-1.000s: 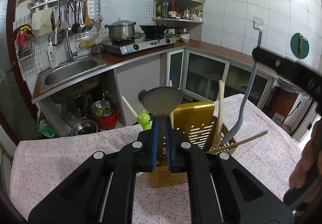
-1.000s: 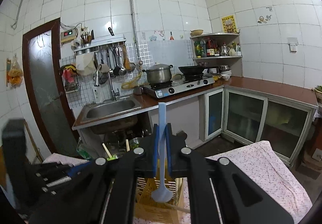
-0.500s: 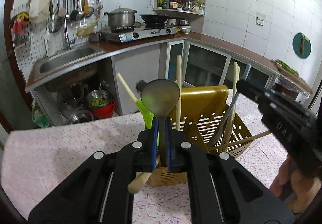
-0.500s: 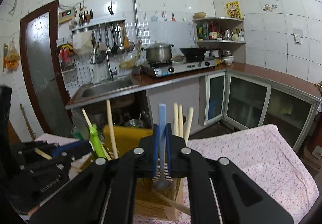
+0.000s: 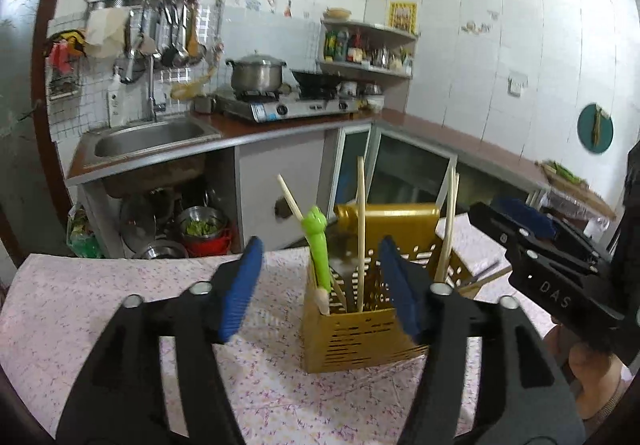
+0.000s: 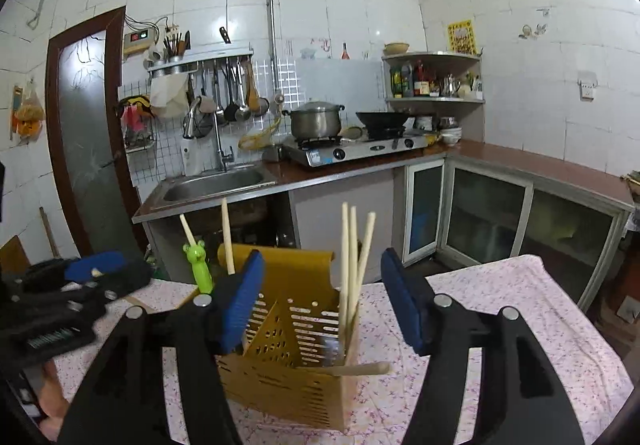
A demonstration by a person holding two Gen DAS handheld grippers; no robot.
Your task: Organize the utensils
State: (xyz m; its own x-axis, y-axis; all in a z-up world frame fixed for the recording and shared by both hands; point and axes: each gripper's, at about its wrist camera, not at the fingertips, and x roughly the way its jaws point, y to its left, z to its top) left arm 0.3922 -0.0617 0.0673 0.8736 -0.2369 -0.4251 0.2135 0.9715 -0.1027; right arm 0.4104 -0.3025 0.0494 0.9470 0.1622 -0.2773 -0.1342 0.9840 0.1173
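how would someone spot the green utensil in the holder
On the floral-clothed table stands a slotted yellow plastic utensil holder. In its left front corner, among pale wooden chopsticks, leans the green frog-headed utensil, the only bright green thing there, with eyes on top.

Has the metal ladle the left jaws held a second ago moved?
Yes. It has dropped into the yellow utensil holder; its bowl no longer rises above the holder's rim. The left gripper jaws are opening, empty.

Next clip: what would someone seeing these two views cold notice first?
Likely the yellow caddy standing mid-table on the floral cloth, bristling with chopsticks and a green frog-topped utensil. Next, both tongs, left and right, jaws opening with nothing gripped, flanking the caddy.
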